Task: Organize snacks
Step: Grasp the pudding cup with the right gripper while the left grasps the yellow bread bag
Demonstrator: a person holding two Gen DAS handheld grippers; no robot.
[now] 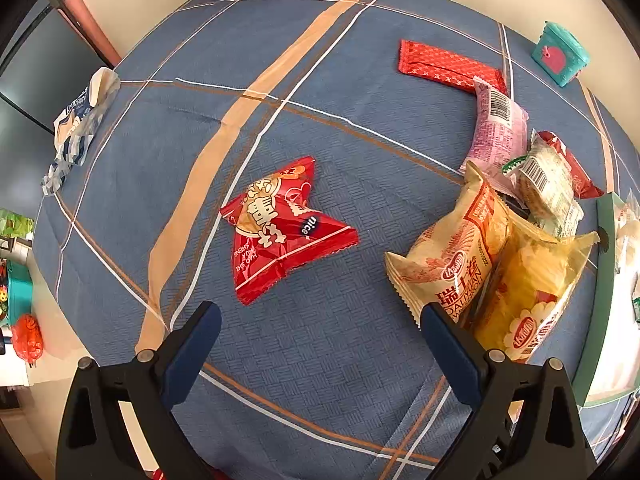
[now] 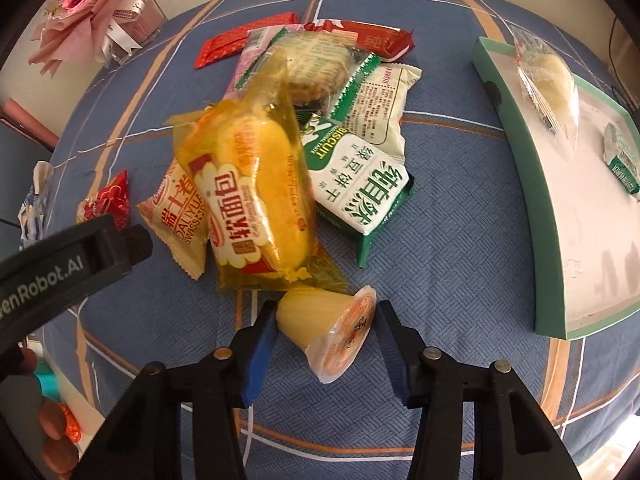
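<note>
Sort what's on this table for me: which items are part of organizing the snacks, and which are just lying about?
Part of the job: jelly cup between the right gripper fingers; yellow bread packet; green biscuit packet; red triangular snack; green tray, two snacks already inside.

Lying about: pink flower bouquet; teal toy house.

- You saw "nice" on the red triangular packet (image 1: 280, 228).
- "BISCUIT" stood on the green-white pack (image 2: 356, 184).
- "DALIYUAN" marked the beige roll pack (image 2: 180, 220).
- "enRobot.AI" ran along the left gripper (image 2: 60, 272).
</note>
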